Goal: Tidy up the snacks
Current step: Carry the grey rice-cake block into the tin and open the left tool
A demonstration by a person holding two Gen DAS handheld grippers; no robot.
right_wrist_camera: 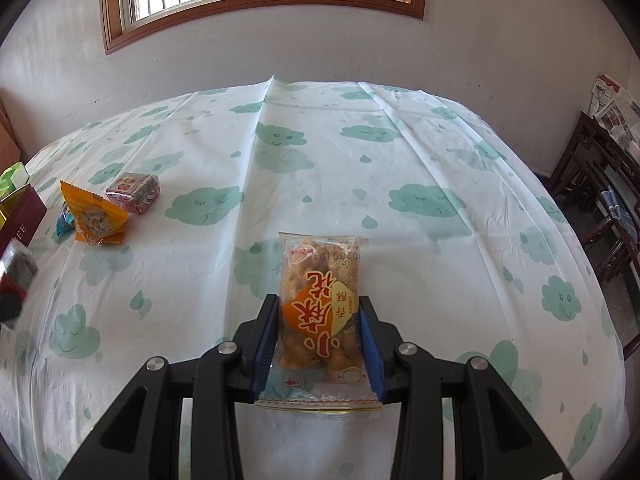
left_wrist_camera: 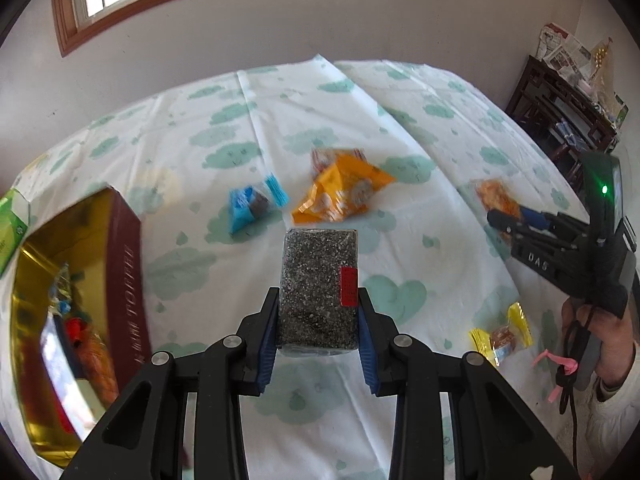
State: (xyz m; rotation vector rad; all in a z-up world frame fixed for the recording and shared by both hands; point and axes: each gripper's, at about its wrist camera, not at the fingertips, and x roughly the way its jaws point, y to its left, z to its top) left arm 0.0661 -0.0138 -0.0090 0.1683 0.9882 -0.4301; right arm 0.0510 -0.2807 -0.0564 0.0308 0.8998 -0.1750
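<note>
The left claw point(left_wrist_camera: 318, 320) is clamped on a dark speckled snack block point(left_wrist_camera: 320, 284), its blue pads pressed against the block's two long sides, so the block's long axis runs straight up the frame, away from the camera. The block looks clear of the desk point(left_wrist_camera: 400, 128) rather than resting on it (a judgement from the shadow beneath it, not a certainty). The relation that matters lies to the left: the open maroon tin point(left_wrist_camera: 124, 264) with its gold interior fills the lower left of the left wrist view, already holding several wrapped pieces, and its near wall stands just beside the left claw. Of the two hands, this one is plainly the nearer to the tin, so a short swing toward the left edge of the frame should carry the block over the rim.

The right claw point(right_wrist_camera: 320, 340) grips a clear packet of fried twists point(right_wrist_camera: 320, 308) by its long edges, long axis likewise pointing up the frame. From its own view the tin point(right_wrist_camera: 20, 216) is only a sliver at the far left edge, well apart, with open cloth between.

Still loose on the desk: an orange packet point(left_wrist_camera: 340, 196) and a blue-wrapped sweet point(left_wrist_camera: 252, 204) above centre, and a yellow-wrapped sweet point(left_wrist_camera: 502, 334) at lower right, near the person's hand point(left_wrist_camera: 600, 344).
</note>
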